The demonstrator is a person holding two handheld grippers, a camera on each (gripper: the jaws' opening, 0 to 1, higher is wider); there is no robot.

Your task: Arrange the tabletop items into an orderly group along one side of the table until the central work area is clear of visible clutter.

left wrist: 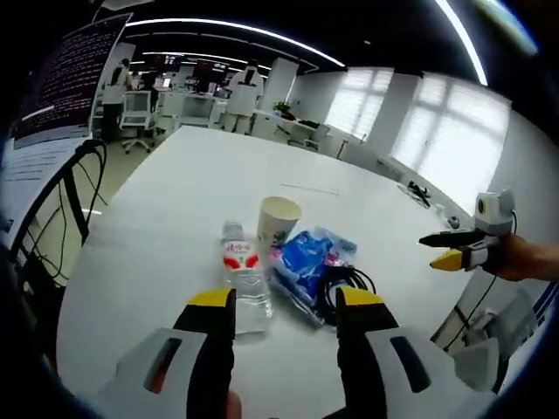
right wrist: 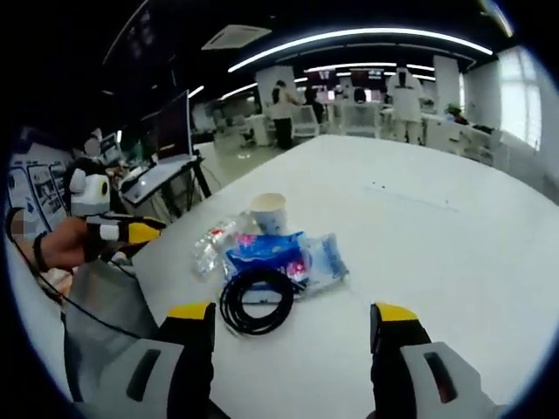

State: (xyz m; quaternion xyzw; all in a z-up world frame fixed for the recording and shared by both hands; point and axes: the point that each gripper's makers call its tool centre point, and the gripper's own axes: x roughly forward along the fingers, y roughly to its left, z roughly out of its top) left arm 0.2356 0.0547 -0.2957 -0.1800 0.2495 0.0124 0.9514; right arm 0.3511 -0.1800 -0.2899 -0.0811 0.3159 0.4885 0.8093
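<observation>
White counter [left wrist: 175, 201]: large, pale top in an open office.

Items, left gripper view, left to right, all grouped near the counter's near edge:
- Water bottle [left wrist: 243, 278]: clear plastic, red label, lying on its side, cap end pointing away toward the far edge.
- Paper cup [left wrist: 277, 223]: upright, pale, just behind and right of the bottle.
- Blue packet [left wrist: 306, 262]: crinkled plastic wrapper, lying flat, touching or just beside the cup's base.
- Black cable [left wrist: 345, 284]: coiled, resting against the packet's right side.

Left tool [left wrist: 286, 305]: yellow-tipped jaws spread wide, nothing between them, above the near edge; the bottle sits just ahead of the left jaw and the cable just ahead of the right jaw.

Right tool [left wrist: 441, 249]: seen at the right of this view, held in a hand [left wrist: 524, 257] off the counter's right edge, well apart from the cluster; its tips sit close together, but whether fully closed cannot be told here.

Right gripper view, left to right:
- Left tool [right wrist: 157, 231] beyond the counter's left edge.
- Water bottle [right wrist: 210, 244], paper cup [right wrist: 269, 212], blue packet [right wrist: 279, 253] and black cable [right wrist: 256, 301] near the left edge, the cable nearest the camera.
- Right tool [right wrist: 293, 319]: jaws wide apart and empty, above bare counter.
</observation>
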